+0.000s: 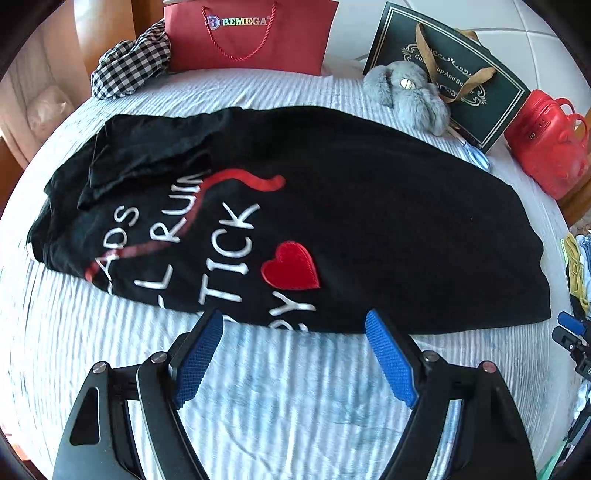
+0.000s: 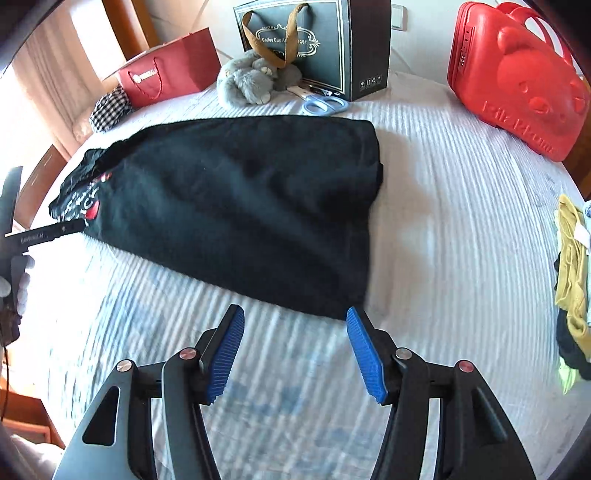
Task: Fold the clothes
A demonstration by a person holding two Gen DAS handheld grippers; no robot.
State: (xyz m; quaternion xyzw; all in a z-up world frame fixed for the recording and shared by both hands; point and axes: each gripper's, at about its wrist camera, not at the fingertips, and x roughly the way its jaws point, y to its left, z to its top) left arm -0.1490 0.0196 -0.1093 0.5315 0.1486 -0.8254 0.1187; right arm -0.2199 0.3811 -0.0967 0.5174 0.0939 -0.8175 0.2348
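A black T-shirt (image 1: 351, 206) with white lettering and a red heart (image 1: 291, 266) lies folded lengthwise on the white ribbed bedspread (image 1: 258, 398). One sleeve is tucked over at its left end. My left gripper (image 1: 295, 321) is open just in front of the shirt's near edge, nothing between its blue pads (image 1: 201, 360). In the right wrist view the same shirt (image 2: 240, 199) stretches away to the left. My right gripper (image 2: 295, 314) is open over the bedspread (image 2: 443, 221), at the shirt's near right corner, with nothing between its pads.
Along the back stand a red paper bag (image 1: 251, 33), a dark gift bag (image 2: 314, 44), a grey plush toy (image 2: 247, 79), blue scissors (image 2: 325, 105) and a checked cloth (image 1: 129, 62). A red case (image 2: 517, 77) sits back right. A pile of clothes (image 2: 572, 280) lies at the right edge.
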